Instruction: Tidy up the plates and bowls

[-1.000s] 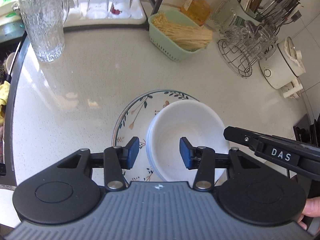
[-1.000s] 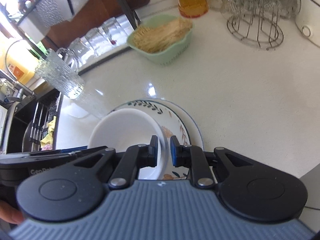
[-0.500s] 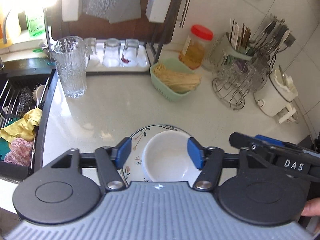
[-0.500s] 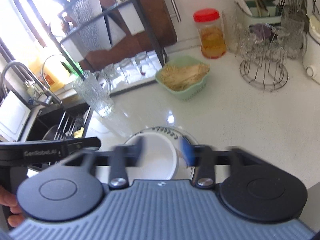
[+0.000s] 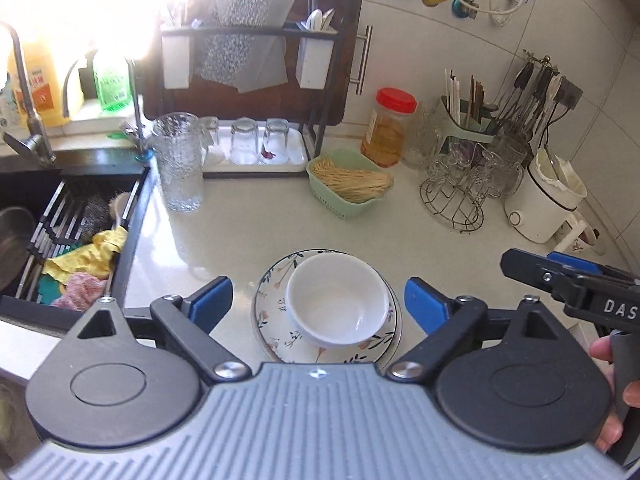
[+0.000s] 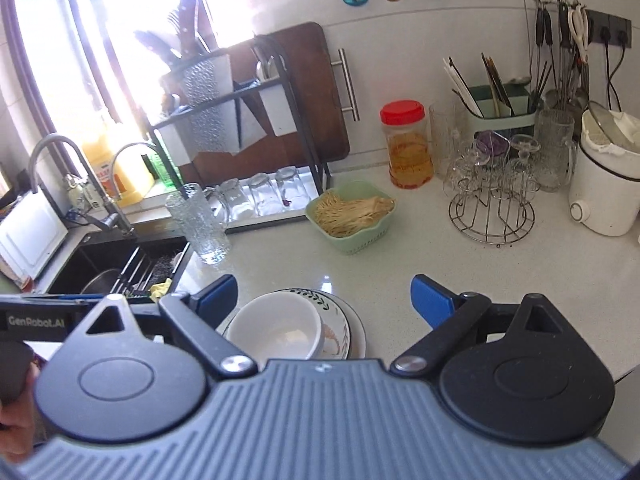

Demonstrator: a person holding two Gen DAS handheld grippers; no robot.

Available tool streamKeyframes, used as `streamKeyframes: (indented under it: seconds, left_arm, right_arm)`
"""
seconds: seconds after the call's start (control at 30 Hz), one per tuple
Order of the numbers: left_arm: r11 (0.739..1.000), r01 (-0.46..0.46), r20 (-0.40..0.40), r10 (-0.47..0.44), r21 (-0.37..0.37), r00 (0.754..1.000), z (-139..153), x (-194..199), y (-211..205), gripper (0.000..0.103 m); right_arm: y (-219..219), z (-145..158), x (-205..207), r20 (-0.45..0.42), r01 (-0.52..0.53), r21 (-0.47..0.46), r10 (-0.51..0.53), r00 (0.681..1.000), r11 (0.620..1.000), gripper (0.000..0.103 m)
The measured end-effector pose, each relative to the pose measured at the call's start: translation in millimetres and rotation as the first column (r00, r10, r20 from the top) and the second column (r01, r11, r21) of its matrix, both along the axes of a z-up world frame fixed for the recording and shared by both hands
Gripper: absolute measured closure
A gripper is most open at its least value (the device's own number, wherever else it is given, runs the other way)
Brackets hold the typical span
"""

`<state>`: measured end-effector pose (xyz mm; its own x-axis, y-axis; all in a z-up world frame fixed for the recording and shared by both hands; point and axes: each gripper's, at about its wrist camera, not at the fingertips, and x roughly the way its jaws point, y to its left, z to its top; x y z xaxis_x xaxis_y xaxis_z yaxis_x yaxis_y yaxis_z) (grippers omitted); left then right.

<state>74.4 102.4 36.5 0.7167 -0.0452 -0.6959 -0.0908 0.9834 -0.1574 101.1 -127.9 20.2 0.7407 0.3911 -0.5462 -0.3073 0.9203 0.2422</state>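
A white bowl (image 5: 338, 300) sits inside a floral-rimmed plate (image 5: 268, 304) on the pale counter. My left gripper (image 5: 318, 302) hangs well above them, its jaws still opening wide; the bowl shows far below the gap, untouched. In the right wrist view the same bowl (image 6: 276, 326) and plate (image 6: 340, 320) lie low and left of centre. My right gripper (image 6: 324, 296) is also raised above the counter, jaws opening, nothing between its blue pads (image 6: 432, 300). The right gripper's body shows at the left view's right edge.
A textured glass jug (image 5: 178, 162) stands by the black sink (image 5: 60, 216). A green basket of noodles (image 5: 348, 188), a red-lidded jar (image 5: 390, 126), a wire glass rack (image 5: 460, 196) and a white kettle (image 5: 544, 200) line the back. Upturned glasses rest on a tray (image 5: 256, 152).
Both grippers opened wide and rose back from the bowl and plate. The right gripper let go of the bowl's rim. Much more of the kitchen is in view now.
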Motion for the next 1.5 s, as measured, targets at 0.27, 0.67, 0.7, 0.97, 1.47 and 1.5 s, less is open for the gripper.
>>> streamKeyframes:
  seconds: [0.27,0.67,0.7,0.97,1.47,1.5]
  left_arm:
    - [0.999,-0.033,0.040,0.032,0.030,0.999,11,-61,-26,0.002]
    - [0.993,-0.117,0.020,0.116,0.033,0.993,-3,-122,-38,0.002]
    - [0.993,-0.116,0.021,0.115,0.038,0.993,-2,-123,-39,0.002]
    - [0.993,-0.112,0.043,0.110,0.038,0.993,-3,-131,-46,0.002]
    - [0.997,-0.038,0.045,0.036,0.060,0.998,-9,-131,-58,0.002]
    - [0.997,-0.038,0.045,0.035,0.061,0.998,-10,-132,-58,0.002]
  right_arm:
    - [-17,9,-51,0.034,-0.018,0.028,0.017,0.999,0.999,0.008]
    - [-25,0,-97,0.062,-0.068,0.018,0.066,0.996,0.998,0.008]
    - [-26,-1,-99,0.065,-0.066,0.015,0.065,0.996,0.998,0.008]
    - [-39,-4,-117,0.072,-0.040,0.005,0.039,0.997,0.999,0.008]
    - [-47,-16,-130,0.075,0.016,-0.002,-0.016,0.997,1.000,0.008]
    - [-47,-16,-130,0.075,0.022,-0.005,-0.021,0.997,1.000,0.008]
